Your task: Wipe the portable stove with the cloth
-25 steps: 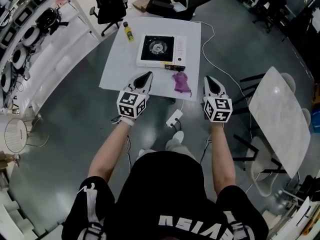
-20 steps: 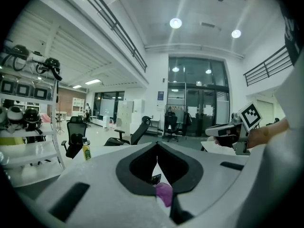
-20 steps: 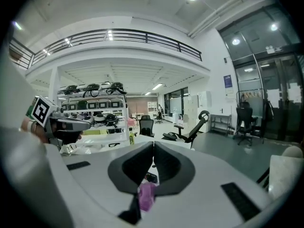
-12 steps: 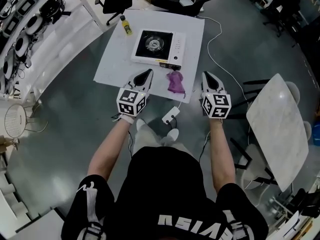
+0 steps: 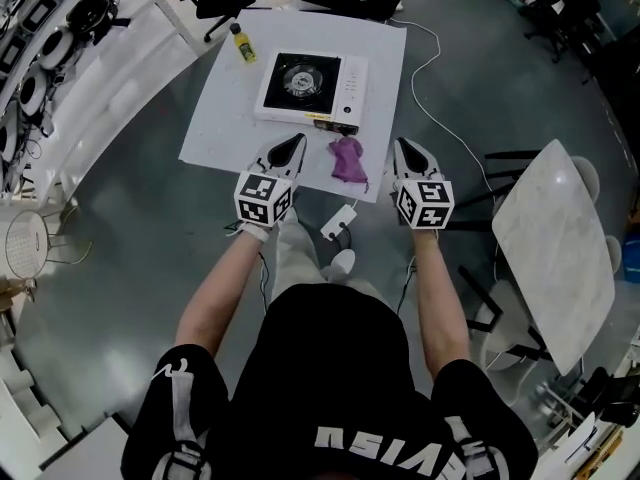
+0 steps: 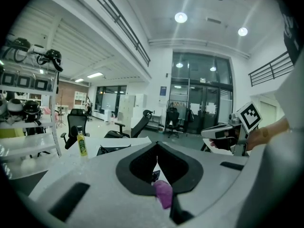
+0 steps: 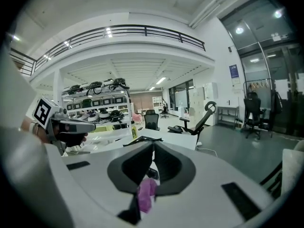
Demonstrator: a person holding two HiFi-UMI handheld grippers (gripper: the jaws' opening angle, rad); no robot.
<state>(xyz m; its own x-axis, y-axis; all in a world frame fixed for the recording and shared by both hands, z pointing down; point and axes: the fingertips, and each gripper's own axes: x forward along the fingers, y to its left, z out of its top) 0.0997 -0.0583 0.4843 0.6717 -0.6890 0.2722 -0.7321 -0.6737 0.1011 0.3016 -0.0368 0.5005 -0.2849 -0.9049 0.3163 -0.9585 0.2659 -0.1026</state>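
Large lab-like workshop hall: grey floor [image 5: 110,268], high ceiling with round lights [image 6: 180,17], mezzanine railing [image 7: 118,31], tall glass entrance wall [image 6: 202,103], white shelving racks [image 7: 99,103] loaded with equipment, black office chairs [image 6: 76,123], white worktables [image 5: 560,238], cables [image 5: 440,118] trailing across floor

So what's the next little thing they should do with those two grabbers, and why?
Probably open the right gripper and ease it sideways to the purple cloth. Both it and the left gripper are shut and empty; the cloth lies untouched on the table between them, short of the portable stove it must wipe.
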